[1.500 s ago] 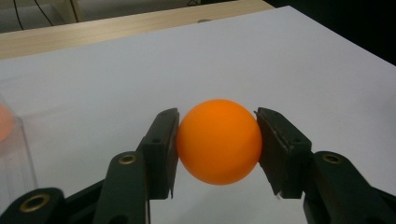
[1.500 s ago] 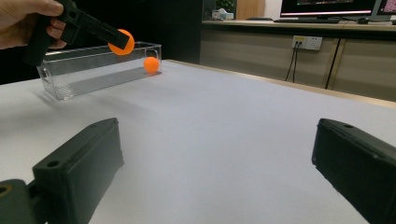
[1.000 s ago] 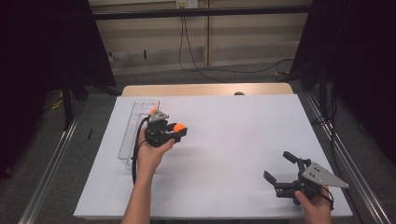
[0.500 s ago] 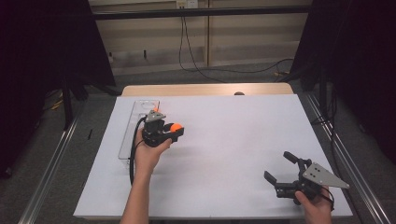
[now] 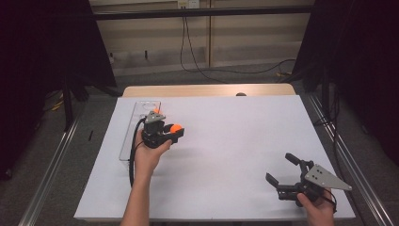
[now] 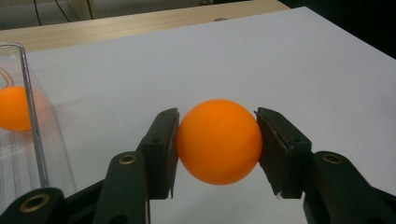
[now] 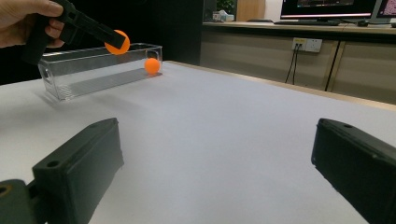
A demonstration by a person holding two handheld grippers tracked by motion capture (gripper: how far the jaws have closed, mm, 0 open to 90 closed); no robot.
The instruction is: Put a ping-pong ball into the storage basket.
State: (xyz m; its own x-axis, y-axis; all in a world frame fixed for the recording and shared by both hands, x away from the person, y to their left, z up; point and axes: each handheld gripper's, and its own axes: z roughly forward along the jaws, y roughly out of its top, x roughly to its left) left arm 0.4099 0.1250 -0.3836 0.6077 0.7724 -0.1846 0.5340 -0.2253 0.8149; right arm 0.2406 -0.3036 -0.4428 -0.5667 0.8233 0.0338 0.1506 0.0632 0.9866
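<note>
My left gripper [image 5: 177, 131] is shut on an orange ball [image 6: 219, 141] and holds it above the white table, just right of a long clear plastic box [image 5: 126, 149]. Both jaws press the ball's sides. A second orange ball [image 6: 14, 108] lies inside the box at its far end. In the right gripper view, the held ball [image 7: 116, 42] hangs over the box's [image 7: 60, 74] near wall and the other ball [image 7: 152, 66] rests within. My right gripper [image 5: 278, 167] stands open near the table's front right corner, with nothing between its jaws [image 7: 212, 154].
The white sheet [image 5: 235, 136] covers the table, and a wooden strip [image 5: 202, 90] shows along its far edge. Metal rails [image 5: 47, 174] run down both sides on the floor. Cables [image 5: 197, 56] hang along the back wall.
The left gripper with the ball has drifted very slightly toward the box. The right gripper has stayed where it was.
</note>
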